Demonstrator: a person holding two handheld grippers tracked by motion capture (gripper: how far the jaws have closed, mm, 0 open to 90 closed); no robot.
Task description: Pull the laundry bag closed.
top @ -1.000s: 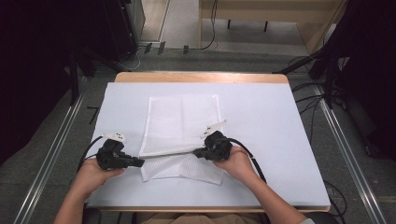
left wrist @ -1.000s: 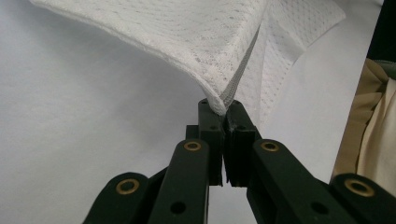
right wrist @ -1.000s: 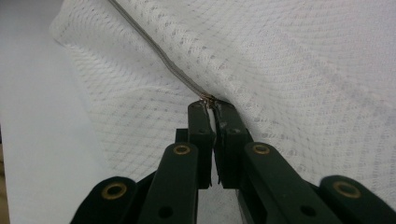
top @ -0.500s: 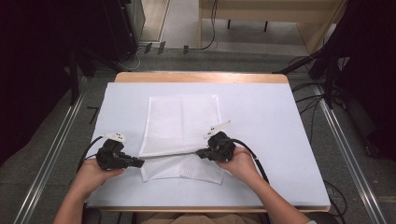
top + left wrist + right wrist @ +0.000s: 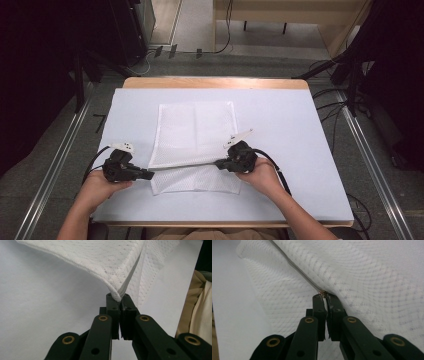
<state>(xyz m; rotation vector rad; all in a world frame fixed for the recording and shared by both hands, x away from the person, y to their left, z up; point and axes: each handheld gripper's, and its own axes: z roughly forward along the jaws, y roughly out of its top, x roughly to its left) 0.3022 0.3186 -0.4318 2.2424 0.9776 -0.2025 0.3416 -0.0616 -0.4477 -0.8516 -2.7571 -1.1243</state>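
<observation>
A white mesh cloth lies on the pale table, its near part folded back and lifted along a taut grey hem. My left gripper is shut on the cloth's near left corner, seen pinched between the black jaws in the left gripper view. My right gripper is shut on the near right corner of the cloth, where the grey hem runs into the jaws. The hem stretches straight between the two grippers. A lower layer of the cloth rests flat beneath it.
The table is covered in a pale sheet with a wooden rim at the far edge. Cables trail from both grippers. Dark equipment and floor rails flank the table. A person's beige clothing shows at the right of the left gripper view.
The right gripper has moved slightly right and toward the person with its corner, pulling the hem tighter. The left gripper has stayed about where it was.
</observation>
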